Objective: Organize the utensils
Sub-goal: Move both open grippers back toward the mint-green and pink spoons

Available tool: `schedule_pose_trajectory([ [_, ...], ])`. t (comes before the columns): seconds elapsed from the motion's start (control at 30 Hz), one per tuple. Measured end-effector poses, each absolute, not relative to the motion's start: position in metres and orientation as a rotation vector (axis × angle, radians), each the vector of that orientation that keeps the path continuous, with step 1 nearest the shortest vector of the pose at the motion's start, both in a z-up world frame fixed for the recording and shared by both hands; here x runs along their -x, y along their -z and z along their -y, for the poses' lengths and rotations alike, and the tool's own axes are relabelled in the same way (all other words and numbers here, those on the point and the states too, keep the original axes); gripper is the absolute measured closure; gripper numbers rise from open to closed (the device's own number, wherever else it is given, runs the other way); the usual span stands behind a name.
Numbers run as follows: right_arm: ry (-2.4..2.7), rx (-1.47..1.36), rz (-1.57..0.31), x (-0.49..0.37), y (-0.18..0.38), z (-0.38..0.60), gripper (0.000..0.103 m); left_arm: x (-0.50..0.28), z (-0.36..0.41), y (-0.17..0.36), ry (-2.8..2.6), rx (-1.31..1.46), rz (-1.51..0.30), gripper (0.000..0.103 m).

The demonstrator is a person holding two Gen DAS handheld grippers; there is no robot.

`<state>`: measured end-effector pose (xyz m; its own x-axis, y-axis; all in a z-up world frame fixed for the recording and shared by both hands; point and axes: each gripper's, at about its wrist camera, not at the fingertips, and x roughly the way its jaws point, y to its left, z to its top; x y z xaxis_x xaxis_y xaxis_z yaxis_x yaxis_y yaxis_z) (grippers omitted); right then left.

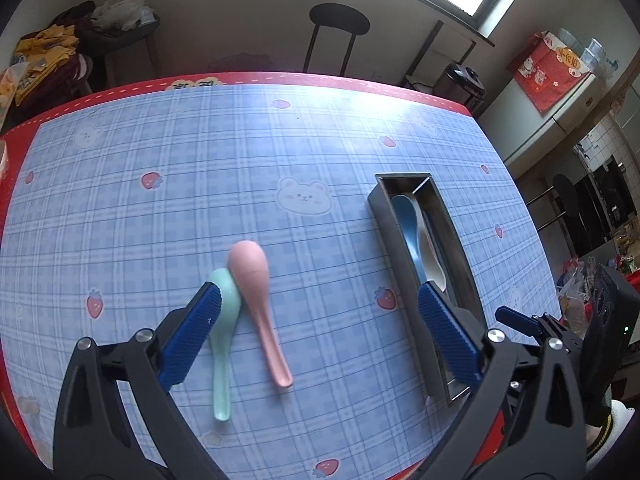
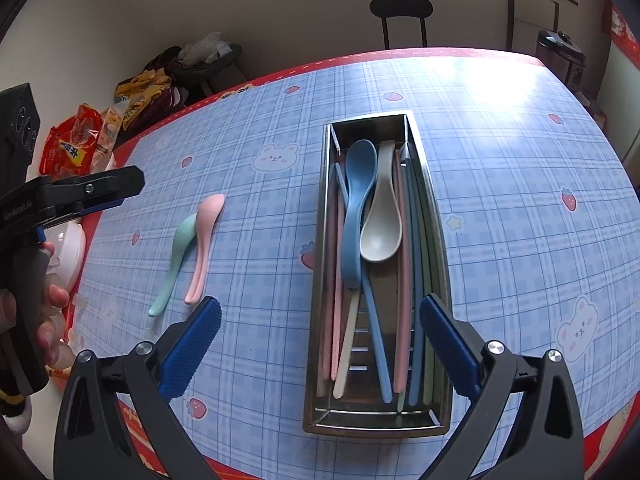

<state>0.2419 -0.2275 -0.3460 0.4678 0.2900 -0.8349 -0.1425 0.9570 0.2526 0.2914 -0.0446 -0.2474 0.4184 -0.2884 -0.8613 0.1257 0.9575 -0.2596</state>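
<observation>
Both claws are hanging wide open with nothing in them: the left gripper (image 1: 319, 334) over the pink spoon (image 1: 256, 300) and mint spoon (image 1: 224, 340) lying touching on the tablecloth (image 1: 160, 140), the right gripper (image 2: 320, 344) above the steel tray (image 2: 316, 320) holding the blue spoon (image 2: 356, 208) and cream spoon (image 2: 380, 224). Those loose spoons are looking like light, stiff, slick plastic, so I'm guessing mid-handle is the spot to pinch.

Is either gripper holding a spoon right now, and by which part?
No. The left gripper and right gripper are both open and empty; the pink spoon and green spoon lie on the table.
</observation>
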Motion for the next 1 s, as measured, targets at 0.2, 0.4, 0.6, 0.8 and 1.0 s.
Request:
schedule_pose_trajectory([
  [0.2,-0.267,-0.115,-1.061,-0.236,0.351,0.202,0.006,-0.261,-0.005,0.262,0.176,0.182,-1.110,0.006],
  [0.4,-0.298,-0.072,-1.067,-0.235,0.358,0.173,0.006,-0.240,-0.040,0.282,0.122,0.148,-1.119,0.006],
  [0.6,-0.319,-0.025,-1.090,-0.244,0.366,0.150,0.006,-0.236,-0.057,0.300,0.119,0.160,-1.135,0.006],
  [0.8,-0.327,0.040,-1.147,-0.258,0.374,0.134,0.006,-0.243,-0.064,0.317,0.124,0.206,-1.185,0.006],
  [1.0,-0.338,0.122,-1.187,-0.273,0.380,0.119,0.006,-0.251,-0.072,0.334,0.101,0.229,-1.229,0.006],
])
